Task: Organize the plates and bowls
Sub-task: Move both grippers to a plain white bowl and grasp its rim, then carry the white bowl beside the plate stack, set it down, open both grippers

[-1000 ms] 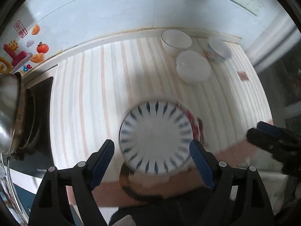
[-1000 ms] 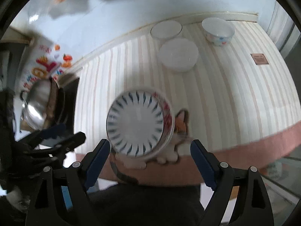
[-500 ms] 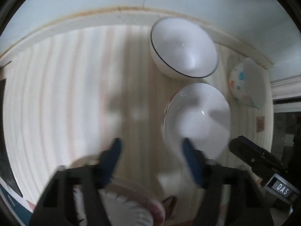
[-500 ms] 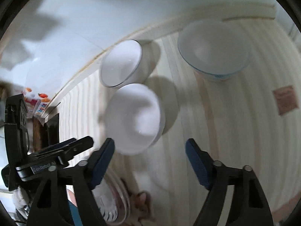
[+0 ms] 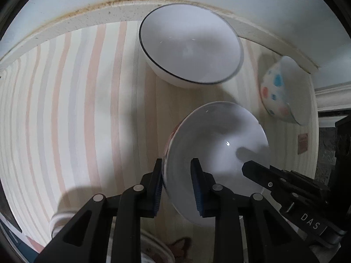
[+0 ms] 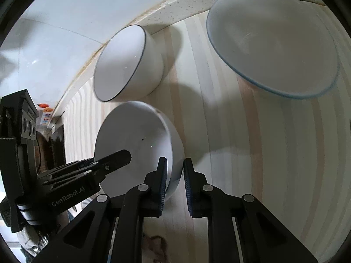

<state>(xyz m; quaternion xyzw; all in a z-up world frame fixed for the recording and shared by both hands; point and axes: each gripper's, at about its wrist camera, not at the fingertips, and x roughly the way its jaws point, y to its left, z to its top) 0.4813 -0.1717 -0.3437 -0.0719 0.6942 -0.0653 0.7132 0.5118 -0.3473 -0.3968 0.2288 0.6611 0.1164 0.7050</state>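
Note:
A white bowl [image 5: 219,149] with a reddish outer pattern stands on the striped counter mat [image 5: 76,109]. My left gripper [image 5: 177,175] straddles its left rim, jaws closing, one pad outside the wall and one inside. My right gripper [image 6: 174,175] straddles the opposite rim of the same bowl [image 6: 131,140], jaws closing with the wall between its pads. Each gripper shows in the other's view: the right gripper [image 5: 263,173] reaches over the far rim, and the left gripper [image 6: 118,156] sits over the bowl's left side.
Behind the held bowl stands a white bowl with a thin dark rim [image 5: 190,43], close to the wall. A dotted bowl with a blue rim [image 5: 276,89] stands at the right. A patterned plate's edge [image 5: 153,252] shows under the left gripper.
Both grippers left the blue-patterned plate, moved to the back of the counter and dropped onto the white bowl. Their jaws narrowed from wide apart to a pinch on its rim.

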